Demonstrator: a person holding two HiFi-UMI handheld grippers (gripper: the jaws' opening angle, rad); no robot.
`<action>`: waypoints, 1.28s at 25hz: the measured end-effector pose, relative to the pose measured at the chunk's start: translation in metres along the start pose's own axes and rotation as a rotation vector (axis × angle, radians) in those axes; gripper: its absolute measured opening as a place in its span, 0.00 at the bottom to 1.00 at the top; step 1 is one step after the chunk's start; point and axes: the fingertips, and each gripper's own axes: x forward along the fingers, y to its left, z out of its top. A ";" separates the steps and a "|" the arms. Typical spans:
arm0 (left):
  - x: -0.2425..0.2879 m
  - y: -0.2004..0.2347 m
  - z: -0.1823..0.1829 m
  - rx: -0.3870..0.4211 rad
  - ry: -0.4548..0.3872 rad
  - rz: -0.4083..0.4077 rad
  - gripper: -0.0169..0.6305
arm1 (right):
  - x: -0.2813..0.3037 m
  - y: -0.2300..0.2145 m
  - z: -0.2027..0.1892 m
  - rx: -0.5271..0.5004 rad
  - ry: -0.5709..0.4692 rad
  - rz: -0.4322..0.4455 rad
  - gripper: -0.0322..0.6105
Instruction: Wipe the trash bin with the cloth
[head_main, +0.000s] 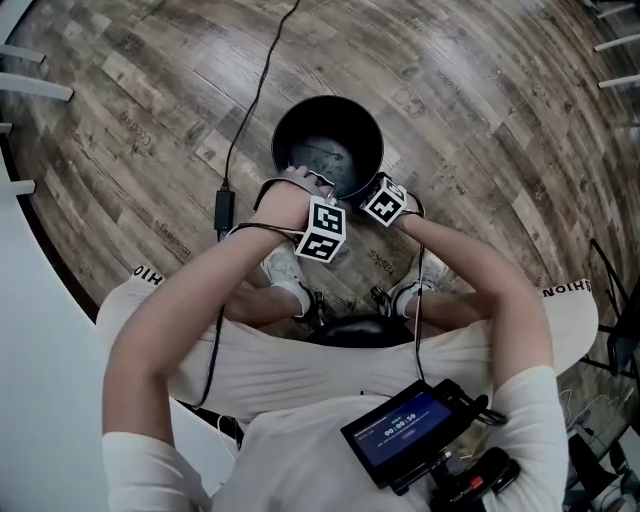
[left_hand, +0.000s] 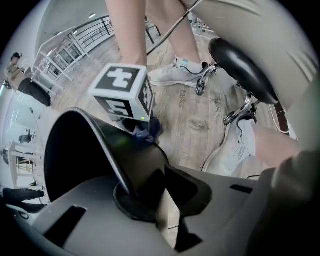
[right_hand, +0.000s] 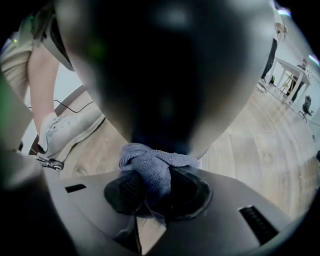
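Trash bin (head_main: 345, 120), one: left gripper (left_hand: 145, 194) pinches its rim, right gripper (right_hand: 150, 192) pinches one cloth (right_hand: 155, 165).

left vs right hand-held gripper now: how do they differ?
The left hand-held gripper clamps the trash bin by its rim; the right hand-held gripper clamps a blue-grey cloth. The left straddles the bin's wall; the right presses its cloth against the bin. Shared: both shut, both at the near rim.

Your trash bin (head_main: 297, 128) reads smooth, glossy black; you cannot tell plastic from metal. Your cloth (right_hand: 152, 167): soft blue-grey fabric, matt, finely looped texture. The floor (head_main: 480, 120) under you: wood-grain planks, low sheen.
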 end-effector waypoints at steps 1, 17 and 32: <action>0.000 0.001 0.002 -0.004 -0.005 0.000 0.12 | 0.012 0.000 -0.006 0.020 0.003 0.007 0.21; 0.000 -0.007 -0.041 0.125 0.123 -0.056 0.32 | -0.089 0.026 0.032 0.014 0.011 0.091 0.21; 0.002 -0.015 -0.032 0.101 0.124 -0.067 0.13 | -0.132 0.030 0.059 0.098 -0.029 0.056 0.21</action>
